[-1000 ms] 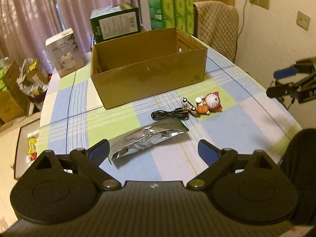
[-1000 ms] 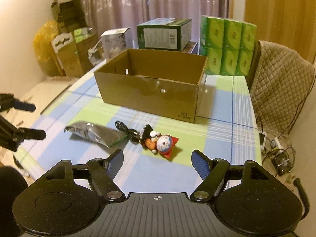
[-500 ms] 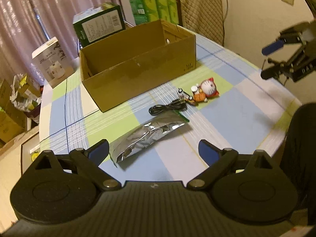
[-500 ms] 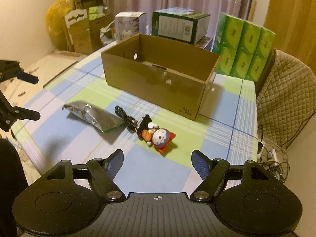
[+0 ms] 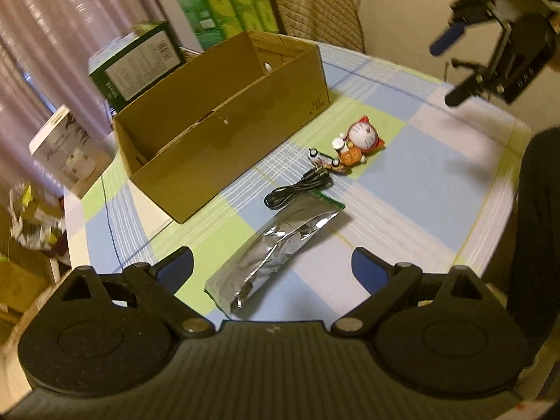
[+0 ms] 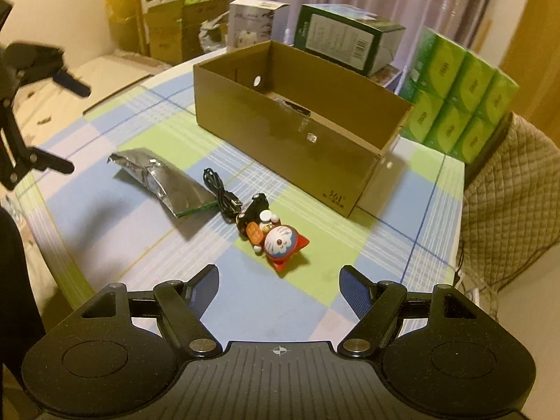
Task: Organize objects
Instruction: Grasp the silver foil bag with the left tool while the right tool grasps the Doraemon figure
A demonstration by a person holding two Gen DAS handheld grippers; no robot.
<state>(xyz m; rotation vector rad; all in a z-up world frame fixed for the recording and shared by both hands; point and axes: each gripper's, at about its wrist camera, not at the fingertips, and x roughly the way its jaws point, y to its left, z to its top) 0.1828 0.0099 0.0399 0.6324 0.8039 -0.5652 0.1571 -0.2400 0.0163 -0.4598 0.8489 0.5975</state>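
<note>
An open brown cardboard box (image 5: pixel 224 126) (image 6: pixel 297 129) stands on the checked tablecloth. In front of it lie a crumpled silver foil pouch (image 5: pixel 276 252) (image 6: pixel 161 182), a coiled black cable (image 5: pixel 297 189) (image 6: pixel 220 189), a small dark toy (image 5: pixel 323 159) (image 6: pixel 253 206) and a round cat figure in red (image 5: pixel 362 136) (image 6: pixel 283 245). My left gripper (image 5: pixel 273 267) is open above the pouch's near end. My right gripper (image 6: pixel 280 280) is open just short of the cat figure. Each gripper shows in the other's view, the right gripper (image 5: pixel 455 66) and the left gripper (image 6: pixel 66 126), both held above the table.
Behind the box are a dark green carton (image 6: pixel 346 42), a white carton (image 6: pixel 255 21) and stacked green tissue packs (image 6: pixel 458 101). A quilted chair back (image 6: pixel 514 182) stands at the table's far side. Boxes and bags (image 6: pixel 168 17) crowd the floor beyond. A dark sleeve (image 5: pixel 539 217) is near the table edge.
Both grippers have risen and tilted downward over the table, so the objects appear lower and nearer. The left view has rolled sideways. Nothing on the table has moved.
</note>
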